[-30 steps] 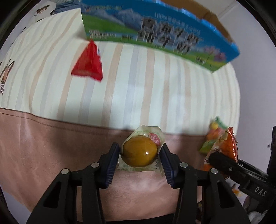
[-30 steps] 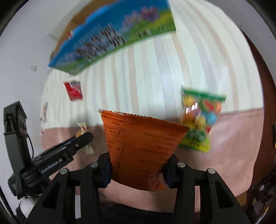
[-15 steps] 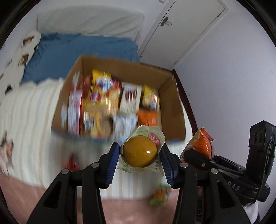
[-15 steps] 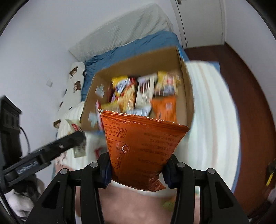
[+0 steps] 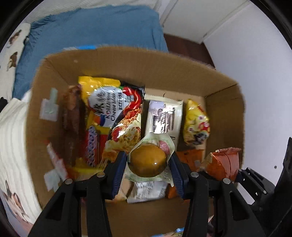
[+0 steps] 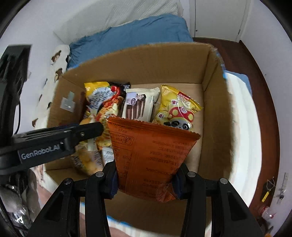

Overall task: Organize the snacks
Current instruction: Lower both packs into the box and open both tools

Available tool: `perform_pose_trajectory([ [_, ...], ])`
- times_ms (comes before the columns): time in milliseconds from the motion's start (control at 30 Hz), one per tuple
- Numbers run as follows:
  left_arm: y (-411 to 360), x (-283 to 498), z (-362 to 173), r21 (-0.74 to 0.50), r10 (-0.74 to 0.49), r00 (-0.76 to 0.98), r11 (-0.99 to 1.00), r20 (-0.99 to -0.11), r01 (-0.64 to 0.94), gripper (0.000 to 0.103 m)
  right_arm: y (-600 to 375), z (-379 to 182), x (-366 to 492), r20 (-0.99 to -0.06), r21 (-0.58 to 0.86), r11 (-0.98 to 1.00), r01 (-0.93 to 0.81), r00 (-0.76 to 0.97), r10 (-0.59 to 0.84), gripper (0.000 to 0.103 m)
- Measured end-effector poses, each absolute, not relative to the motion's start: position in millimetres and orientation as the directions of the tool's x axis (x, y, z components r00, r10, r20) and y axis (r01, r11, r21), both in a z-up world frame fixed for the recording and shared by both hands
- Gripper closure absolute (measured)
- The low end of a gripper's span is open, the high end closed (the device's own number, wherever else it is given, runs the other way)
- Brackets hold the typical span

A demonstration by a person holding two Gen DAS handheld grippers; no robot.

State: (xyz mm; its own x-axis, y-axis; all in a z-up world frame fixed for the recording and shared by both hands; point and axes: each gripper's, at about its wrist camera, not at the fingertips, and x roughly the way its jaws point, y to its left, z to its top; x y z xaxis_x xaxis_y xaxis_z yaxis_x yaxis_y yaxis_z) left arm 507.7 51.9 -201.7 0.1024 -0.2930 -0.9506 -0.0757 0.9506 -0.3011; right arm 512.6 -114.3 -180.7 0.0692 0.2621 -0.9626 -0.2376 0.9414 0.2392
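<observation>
My left gripper (image 5: 148,165) is shut on a packaged brown egg (image 5: 147,162) in clear wrap, held above the open cardboard box (image 5: 164,60). My right gripper (image 6: 146,175) is shut on an orange snack bag (image 6: 147,155), also held over the box (image 6: 146,60). The orange bag also shows at the right of the left wrist view (image 5: 225,163). The box holds several snacks: a noodle pack (image 5: 118,116), a white chocolate-wafer pack (image 6: 139,106) and a yellow panda bag (image 6: 178,111). The left gripper's arm (image 6: 54,140) crosses the left of the right wrist view.
The box sits on a bed with a cream striped cover (image 6: 242,127). A blue pillow (image 5: 91,31) and a white pillow (image 6: 118,16) lie behind it. A door (image 6: 215,18) and dark wooden floor (image 6: 255,73) are at the right.
Both grippers have swung up from the bed cover and moved closer over the box, each still holding its snack. The box now fills both views.
</observation>
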Motion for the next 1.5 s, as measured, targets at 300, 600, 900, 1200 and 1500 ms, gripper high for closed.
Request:
perform_pose_trajectory([
  [300, 60, 517, -218, -0.272, -0.267, 0.077, 0.959, -0.961, -0.081, 0.021, -111, -210, 533, -0.961, 0.266, 0.945, -0.190, 0.020, 0.275, 0.012],
  [600, 69, 503, -190, -0.257, -0.245, 0.140, 0.964, -0.959, -0.070, 0.010, -103, -195, 524, -0.976, 0.195, 0.955, -0.225, 0.047, 0.211, 0.005],
  [900, 80, 453, -164, -0.182, -0.153, 0.281, 0.980, -0.947, -0.081, 0.010, -123, -160, 500, -0.967, 0.153, 0.965, -0.214, 0.170, 0.190, 0.005],
  [1200, 88, 379, -131, -0.100, -0.033, 0.466, 0.988, -0.884, -0.121, 0.010, -141, -115, 446, -0.929, 0.106, 0.968, -0.227, 0.324, 0.178, 0.005],
  [1500, 77, 314, -95, -0.049, 0.022, 0.578, 0.993, -0.816, -0.108, 0.010, -145, -68, 385, -0.877, 0.099, 0.963, -0.251, 0.436, 0.204, 0.005],
])
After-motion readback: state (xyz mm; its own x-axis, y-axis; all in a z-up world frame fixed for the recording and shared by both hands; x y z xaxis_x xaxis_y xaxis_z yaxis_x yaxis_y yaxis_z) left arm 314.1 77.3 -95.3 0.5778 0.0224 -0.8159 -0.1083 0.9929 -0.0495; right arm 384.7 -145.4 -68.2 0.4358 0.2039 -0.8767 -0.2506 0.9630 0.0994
